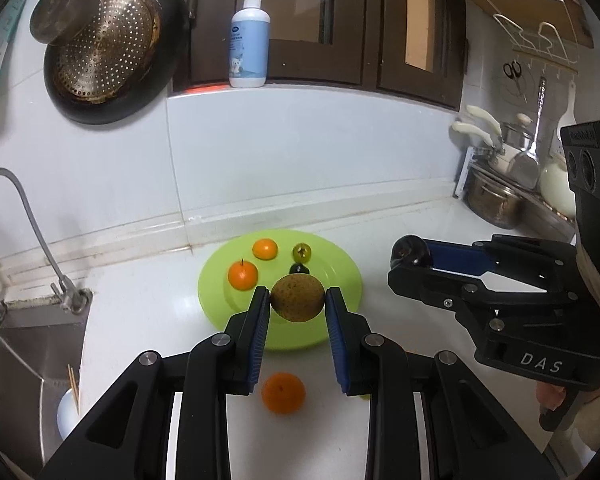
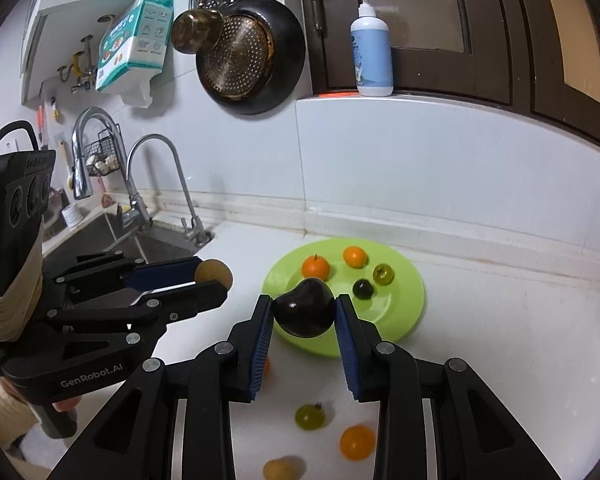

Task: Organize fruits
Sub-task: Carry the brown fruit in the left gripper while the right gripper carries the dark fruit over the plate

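we see the lime-green plate [image 1: 340, 276] on the white counter [image 1: 148, 304] holding two oranges, a green grape and a dark grape. our left gripper [image 1: 298, 300] clamps a brown round fruit [image 1: 297, 298] above the plate; our right gripper [image 2: 304, 310] clamps a dark plum [image 2: 305, 312], angled downward.

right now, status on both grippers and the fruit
Left gripper shut on brown fruit. Right gripper shut on dark fruit. Green plate holds four fruits; path clear. Loose fruit on counter.
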Demonstrator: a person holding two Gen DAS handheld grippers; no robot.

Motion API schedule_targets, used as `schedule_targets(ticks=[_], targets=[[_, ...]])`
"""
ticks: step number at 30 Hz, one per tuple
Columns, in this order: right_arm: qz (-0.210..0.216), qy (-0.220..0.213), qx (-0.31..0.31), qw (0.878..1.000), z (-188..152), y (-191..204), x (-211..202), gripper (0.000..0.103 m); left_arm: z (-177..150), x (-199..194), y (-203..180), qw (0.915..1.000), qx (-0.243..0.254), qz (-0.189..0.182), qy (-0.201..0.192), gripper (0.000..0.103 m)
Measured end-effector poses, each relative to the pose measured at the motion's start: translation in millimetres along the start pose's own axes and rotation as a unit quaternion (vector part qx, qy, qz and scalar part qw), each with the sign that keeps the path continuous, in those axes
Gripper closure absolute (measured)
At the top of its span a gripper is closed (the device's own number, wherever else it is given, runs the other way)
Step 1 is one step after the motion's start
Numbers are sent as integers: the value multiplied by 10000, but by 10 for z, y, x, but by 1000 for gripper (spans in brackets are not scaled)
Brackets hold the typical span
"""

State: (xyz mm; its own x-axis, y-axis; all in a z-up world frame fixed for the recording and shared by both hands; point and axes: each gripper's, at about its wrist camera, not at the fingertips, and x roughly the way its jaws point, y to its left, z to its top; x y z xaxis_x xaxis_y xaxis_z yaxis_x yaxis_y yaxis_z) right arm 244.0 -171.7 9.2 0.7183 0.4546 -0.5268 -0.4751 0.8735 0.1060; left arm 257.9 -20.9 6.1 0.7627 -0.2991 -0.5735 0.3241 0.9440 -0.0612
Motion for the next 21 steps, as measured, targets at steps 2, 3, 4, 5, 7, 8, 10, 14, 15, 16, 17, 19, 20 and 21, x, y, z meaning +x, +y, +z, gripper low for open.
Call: schedule_targets(ticks=[2,3,4,5,7,8,10,14,15,16,17,19,20,21], targets=[[-37,-16,-20,10000,49,-28,48,70,44,68,29,10000,-13,21,15,74],[-51,-25,-24,10000,63,-39,56,70,63,101,41,10000,-23,28,21,74],[-77,-33,-30,10000,90,-61,85,70,88,146,58,10000,-42,43,34,74],[-82,-34,-33,10000,108,-69,102,70,107,181,78,10000,-62,50,47,74],[-119,-20,-28,9999,157,-121,175,70,153,257,103,9999,-89,61,91,74],[-126,-8,-17,9999,173,-136,196,70,170,288,115,9999,-92,82,106,74],[-132,22,30,9999,217,-194,267,70,218,371,131,9998,-63,125,143,74],[-119,178,124,9997,292,-326,448,70,287,571,172,9994,-70,169,283,74],[-112,205,142,9996,296,-347,481,70,299,627,185,9993,-97,171,331,74],[-111,271,178,9994,306,-387,539,70,308,691,195,9990,-109,165,393,74],[-89,338,205,9992,313,-424,599,70,312,756,207,9987,-128,171,464,74],[-88,469,240,9986,318,-474,708,70,316,879,222,9978,-169,164,613,74],[-74,527,252,9983,313,-497,754,70,317,936,230,9974,-205,149,677,74],[-67,624,279,9976,308,-535,829,70,311,987,243,9969,-228,161,736,74]])
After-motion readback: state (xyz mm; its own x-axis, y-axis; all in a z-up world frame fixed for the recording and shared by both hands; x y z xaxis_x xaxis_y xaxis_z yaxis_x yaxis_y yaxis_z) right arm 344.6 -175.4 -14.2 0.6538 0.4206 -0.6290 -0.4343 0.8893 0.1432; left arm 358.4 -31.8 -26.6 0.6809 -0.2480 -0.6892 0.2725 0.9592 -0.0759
